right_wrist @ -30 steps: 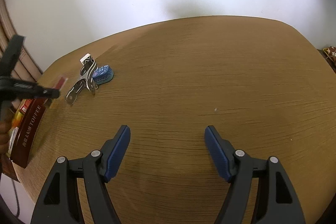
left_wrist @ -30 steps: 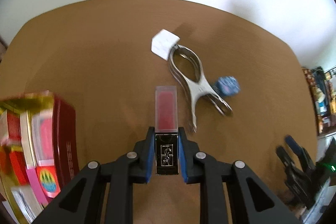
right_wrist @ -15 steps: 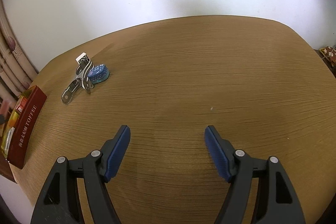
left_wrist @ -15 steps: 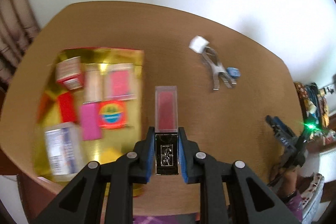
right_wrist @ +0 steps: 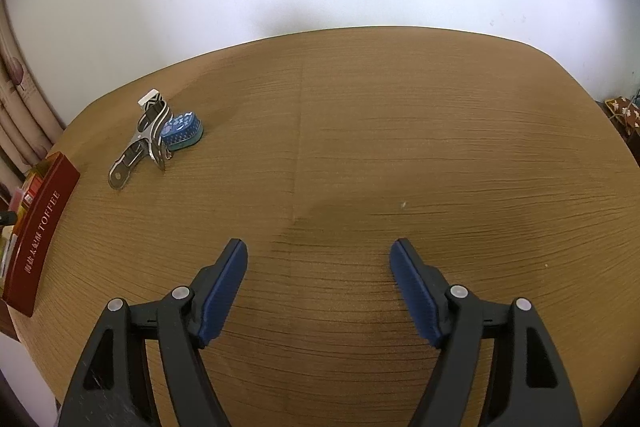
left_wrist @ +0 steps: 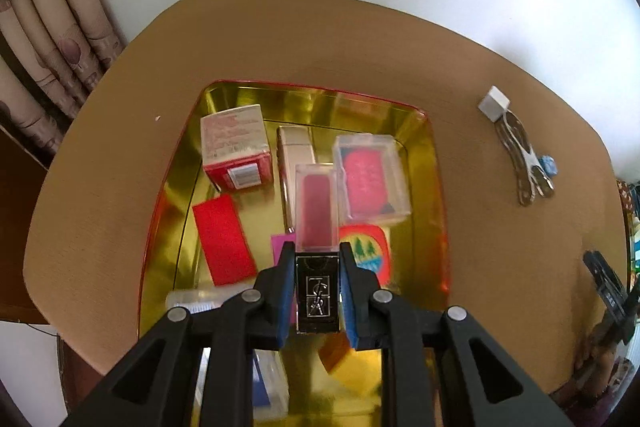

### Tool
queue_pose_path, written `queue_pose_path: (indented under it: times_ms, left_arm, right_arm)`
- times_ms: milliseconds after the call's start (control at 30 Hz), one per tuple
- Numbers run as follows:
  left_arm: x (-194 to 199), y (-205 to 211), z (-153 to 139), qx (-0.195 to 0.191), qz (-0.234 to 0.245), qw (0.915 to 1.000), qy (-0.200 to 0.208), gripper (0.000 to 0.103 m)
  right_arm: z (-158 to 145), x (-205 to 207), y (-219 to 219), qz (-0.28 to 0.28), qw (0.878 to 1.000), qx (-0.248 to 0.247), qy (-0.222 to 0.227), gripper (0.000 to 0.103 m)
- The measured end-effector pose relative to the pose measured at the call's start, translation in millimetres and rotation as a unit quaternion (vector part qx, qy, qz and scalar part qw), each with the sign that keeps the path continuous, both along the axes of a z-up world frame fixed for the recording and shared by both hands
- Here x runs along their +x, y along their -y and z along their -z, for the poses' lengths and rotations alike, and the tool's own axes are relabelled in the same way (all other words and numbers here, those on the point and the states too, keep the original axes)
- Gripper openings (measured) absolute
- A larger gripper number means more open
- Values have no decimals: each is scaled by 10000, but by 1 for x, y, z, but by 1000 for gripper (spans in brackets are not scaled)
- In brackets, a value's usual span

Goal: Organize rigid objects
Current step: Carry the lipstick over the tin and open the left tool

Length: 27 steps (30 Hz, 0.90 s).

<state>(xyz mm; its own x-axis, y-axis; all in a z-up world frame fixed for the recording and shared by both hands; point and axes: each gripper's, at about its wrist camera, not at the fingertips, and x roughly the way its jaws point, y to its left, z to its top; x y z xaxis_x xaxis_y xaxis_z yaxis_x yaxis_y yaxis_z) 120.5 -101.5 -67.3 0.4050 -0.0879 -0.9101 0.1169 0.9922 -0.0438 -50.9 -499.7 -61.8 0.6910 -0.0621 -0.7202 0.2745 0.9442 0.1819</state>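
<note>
Over the tin: the left gripper hangs above the gold tin, pointing down into it
Left gripper: its blue pads are clamped on the black cap of a lipstick, one pad on each side
Lipstick: it has a clear tube with dark pink inside, and it sticks out past the fingertips, over the things in the tin
Tin: it sits on the brown table, red outside and shiny gold inside
In the tin: a red and white box near the far left corner, a clear box with a pink thing inside on the right, a flat red card on the left, a round sticker just right of the lipstick
Right gripper: the right gripper has its jaws wide apart with nothing between them, only bare table under it
Clip: a metal clip lies on the table, well apart from the right gripper, off to the right of the tin in the left view
Beside the clip: a small blue tin touches it, and a white cube sits at its far end
Tin from the side: the right view shows its red wall with gold letters at the left edge
</note>
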Motion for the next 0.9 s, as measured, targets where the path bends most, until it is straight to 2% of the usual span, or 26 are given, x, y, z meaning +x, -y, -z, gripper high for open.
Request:
queue_pose_path:
  times_ms: [200, 300, 400, 533, 667, 733, 800, 900]
  left_arm:
    - [10, -9, 15, 42, -111, 9999, -14, 20]
    - [12, -13, 21, -80, -118, 9999, -55, 20]
    - [11, -12, 22, 33, -55, 10000, 51, 21]
    - [10, -10, 22, 157, 11, 9998, 121, 20]
    - [11, -9, 19, 75, 15, 9999, 143, 22]
    - [11, -10, 16, 27, 19, 9999, 148, 24]
    - [11, -11, 14, 25, 22, 9999, 141, 25]
    - [7, -12, 6, -2, 4, 9997, 245, 27]
  right_arm:
    - [0, 3, -6, -21, 9998, -167, -113, 75]
    - [0, 9, -11, -105, 9993, -289, -230, 78]
    - [-5, 21, -18, -323, 9983, -335, -343, 78]
    - [-25, 46, -32, -677, 9974, -55, -233, 76]
    - [-52, 83, -48, -1072, 9941, 145, -31, 71]
    - [-56, 104, -53, -1262, 9915, 302, -103, 65]
    - [-56, 119, -53, -1346, 9899, 377, -215, 65]
    - [-51, 136, -44, -1496, 9850, 790, -335, 65]
